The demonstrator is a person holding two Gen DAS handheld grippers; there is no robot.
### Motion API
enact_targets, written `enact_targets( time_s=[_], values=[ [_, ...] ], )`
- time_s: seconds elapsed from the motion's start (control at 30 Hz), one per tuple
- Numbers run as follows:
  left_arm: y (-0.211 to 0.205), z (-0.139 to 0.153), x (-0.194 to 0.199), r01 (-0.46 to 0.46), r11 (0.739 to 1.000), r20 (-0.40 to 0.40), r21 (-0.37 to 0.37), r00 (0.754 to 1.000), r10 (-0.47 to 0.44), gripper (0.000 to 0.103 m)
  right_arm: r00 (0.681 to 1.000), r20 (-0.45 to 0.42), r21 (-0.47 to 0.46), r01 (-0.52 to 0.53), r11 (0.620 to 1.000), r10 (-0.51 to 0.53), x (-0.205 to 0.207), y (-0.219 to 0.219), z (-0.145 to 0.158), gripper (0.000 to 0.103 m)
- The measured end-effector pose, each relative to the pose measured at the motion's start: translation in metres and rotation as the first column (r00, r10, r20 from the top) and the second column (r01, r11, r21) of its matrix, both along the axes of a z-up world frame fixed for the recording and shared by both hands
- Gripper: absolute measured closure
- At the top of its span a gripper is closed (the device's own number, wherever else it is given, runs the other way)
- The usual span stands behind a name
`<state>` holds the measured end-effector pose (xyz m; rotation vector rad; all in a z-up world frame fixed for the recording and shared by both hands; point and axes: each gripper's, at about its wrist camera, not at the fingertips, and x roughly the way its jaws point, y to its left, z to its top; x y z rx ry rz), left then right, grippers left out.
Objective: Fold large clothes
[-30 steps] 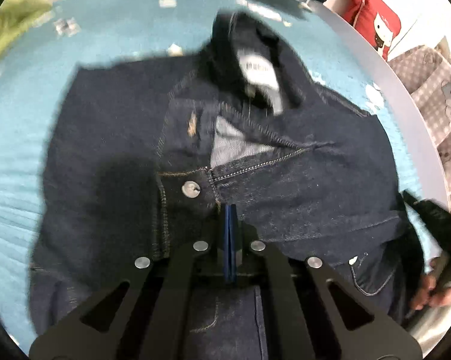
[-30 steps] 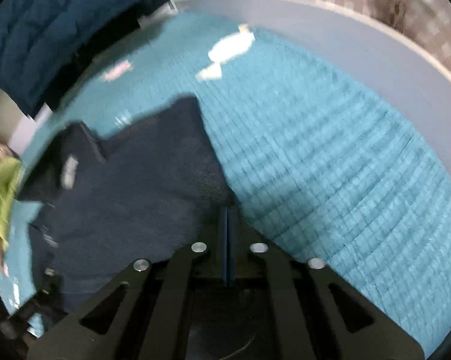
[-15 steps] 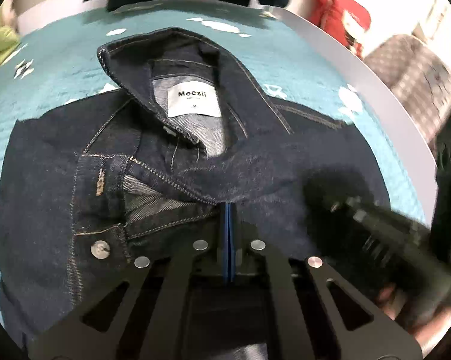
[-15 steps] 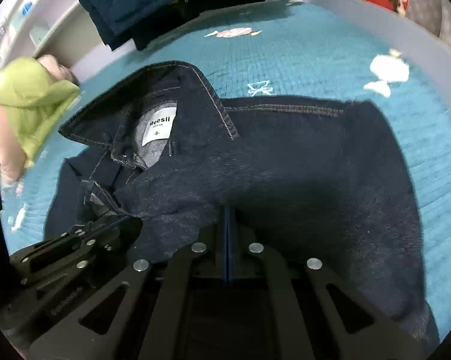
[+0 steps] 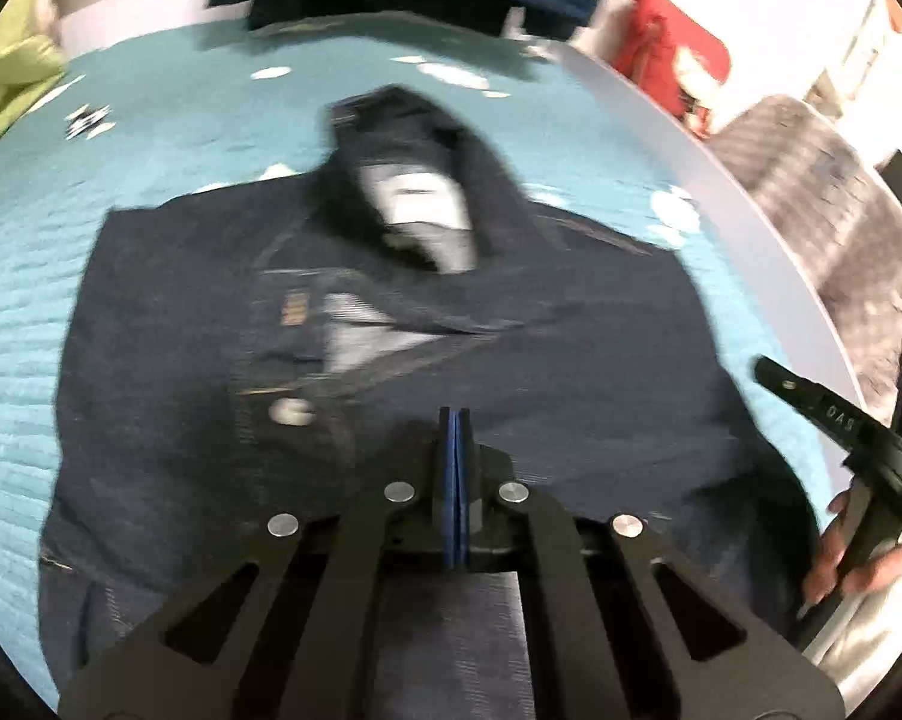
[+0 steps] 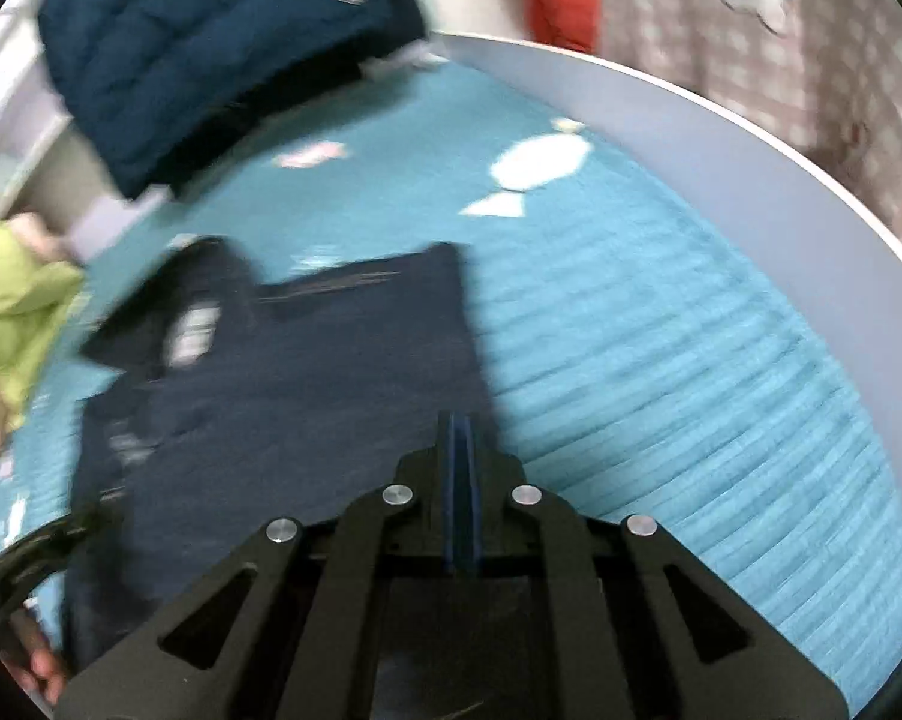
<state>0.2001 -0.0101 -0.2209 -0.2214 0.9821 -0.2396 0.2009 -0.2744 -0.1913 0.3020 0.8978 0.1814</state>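
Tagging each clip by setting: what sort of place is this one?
Probably a home bedroom. The dark denim jacket lies on a turquoise knitted bedspread, with a red cartoon-print cushion and a grey checked quilt beyond the pale bed rim.

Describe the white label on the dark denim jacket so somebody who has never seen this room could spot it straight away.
Start at the teal blanket covering the bed, where a dark denim jacket lies spread flat. Follow the jacket up to its raised collar at the far end. The label is the white patch just inside that collar, the only bright white spot on the dark cloth.
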Motion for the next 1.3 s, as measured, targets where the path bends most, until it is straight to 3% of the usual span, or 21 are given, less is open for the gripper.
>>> enact_targets(
  time_s=[0.1,0.2,0.23,0.33,0.4,0.47,0.57,0.67,0.8,0.9,1.0,1.07,1.1,1.17,1.2,1.23,1.27,1.3],
  values=[
    [-0.025,-0.006,-0.001,0.061,0.998,-0.022,0.001,0.998,-0.061,0.101,0.989,-0.005,0.068,-0.146,0.987,0.147,-0.012,0.041,-0.001,0.097],
    [-0.032,-0.032,-0.011,0.085,0.995,-0.079,0.058,0.994,-0.08,0.102,0.973,-0.054,-0.077,-0.227,0.971,0.223,-0.014,0.073,-0.022,0.098],
    [-0.03,-0.037,-0.016,0.096,0.993,-0.073,0.074,0.993,-0.09,0.101,0.972,-0.089,-0.121,-0.228,0.966,0.219,-0.012,0.072,-0.033,0.1],
    [-0.023,-0.037,-0.024,0.115,0.988,-0.059,0.106,0.992,-0.11,0.101,0.979,-0.126,-0.008,-0.163,0.987,0.161,-0.006,0.032,-0.044,0.103],
    [-0.009,-0.033,-0.025,0.064,0.988,-0.067,0.137,0.996,-0.055,0.101,0.986,-0.128,-0.01,-0.105,0.994,0.103,-0.005,0.006,-0.039,0.103],
    [0.009,-0.026,-0.024,0.031,0.992,-0.068,0.126,0.997,-0.023,0.101,0.992,-0.128,-0.114,-0.034,0.993,0.019,-0.003,-0.009,-0.029,0.103],
    [0.02,-0.012,-0.021,0.009,0.994,-0.037,0.112,0.999,-0.005,0.1,0.995,-0.097,-0.074,-0.043,0.996,0.036,0.0,-0.016,-0.013,0.098],
    [0.013,-0.001,-0.005,-0.005,0.992,0.003,0.129,1.0,0.004,0.1,0.996,-0.036,-0.078,-0.084,0.993,0.082,0.015,0.002,0.004,0.097],
    [0.0,0.006,0.027,-0.026,0.996,0.032,0.081,0.999,0.024,0.1,0.984,-0.024,-0.04,-0.176,0.984,0.175,0.058,0.053,0.005,0.097],
    [-0.006,0.0,0.054,-0.041,0.998,0.023,0.054,0.999,0.04,0.1,0.959,-0.054,-0.012,-0.28,0.96,0.279,0.08,0.092,-0.01,0.097],
    [-0.003,-0.018,0.07,-0.074,0.996,-0.005,0.056,0.997,0.075,0.101,0.94,-0.133,-0.09,-0.328,0.94,0.315,0.1,0.112,-0.037,0.097],
    [0.002,-0.028,0.072,-0.125,0.977,0.005,0.174,0.992,0.126,0.101,0.934,-0.173,-0.035,-0.324,0.945,0.313,0.109,0.1,-0.051,0.103],
    [0.005,-0.032,0.07,-0.118,0.975,0.005,0.19,0.993,0.12,0.101,0.934,-0.18,0.068,-0.301,0.951,0.309,0.115,0.082,-0.055,0.103],
    [0.02,-0.037,0.063,-0.119,0.974,-0.015,0.191,0.992,0.124,0.101,0.938,-0.182,0.17,-0.264,0.949,0.294,0.121,0.058,-0.053,0.103],
    [0.026,-0.038,0.061,-0.113,0.979,-0.021,0.17,0.993,0.118,0.101,0.957,-0.179,0.074,-0.219,0.973,0.229,0.122,0.049,-0.046,0.103],
    [0.031,-0.037,0.058,-0.106,0.982,-0.024,0.154,0.994,0.111,0.101,0.973,-0.18,-0.103,-0.166,0.981,0.146,0.124,0.044,-0.041,0.103],
    [0.033,-0.036,0.056,-0.103,0.982,-0.022,0.156,0.994,0.107,0.101,0.975,-0.188,-0.161,-0.151,0.975,0.119,0.128,0.039,-0.04,0.103],
    [0.034,-0.034,0.055,-0.103,0.982,-0.019,0.161,0.994,0.107,0.101,0.975,-0.202,-0.142,-0.12,0.983,0.09,0.131,0.024,-0.04,0.103]
  ],
)
